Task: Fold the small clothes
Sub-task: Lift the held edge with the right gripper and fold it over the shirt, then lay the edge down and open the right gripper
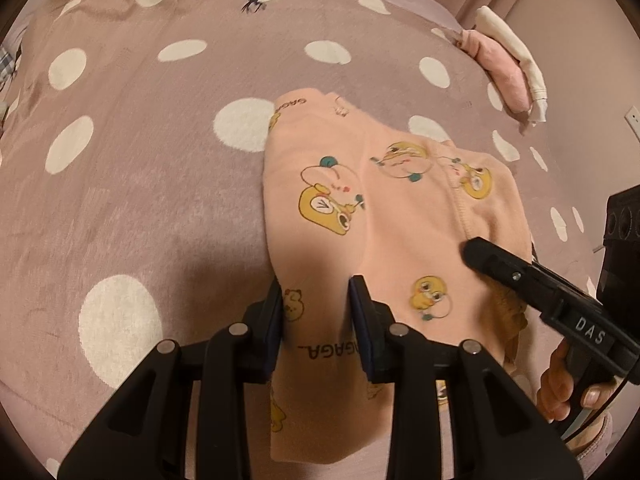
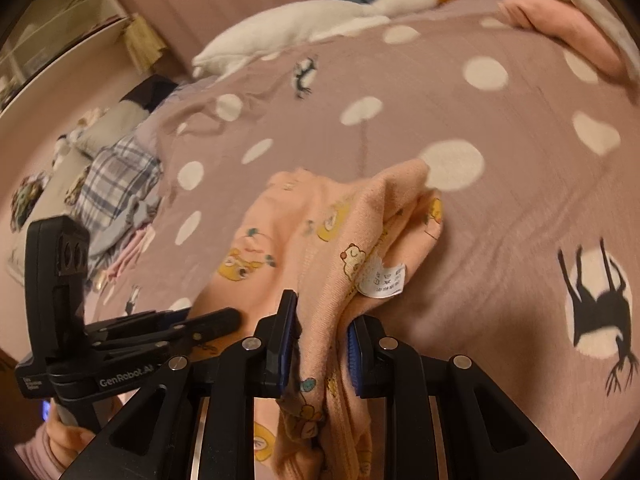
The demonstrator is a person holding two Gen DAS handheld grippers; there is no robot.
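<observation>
A peach children's garment (image 1: 400, 208) printed with yellow cartoon animals lies partly folded on the bed. Its near end rises between the pads of my left gripper (image 1: 316, 312), which is shut on a fold of that cloth. In the right wrist view the same garment (image 2: 300, 232) is bunched, with a white care label (image 2: 382, 280) showing. My right gripper (image 2: 324, 320) is shut on a gathered edge of it. The right gripper (image 1: 476, 250) also shows in the left wrist view, over the garment's right side. The left gripper (image 2: 232, 318) sits at the garment's left edge.
A mauve bedspread (image 1: 160, 160) with white dots covers the bed. A white goose plush (image 2: 320, 20) lies at the far edge. Folded pink and white clothes (image 1: 504, 68) sit at the right, a plaid pile (image 2: 116, 184) at the left. A hand (image 1: 568, 384) holds the right gripper's handle.
</observation>
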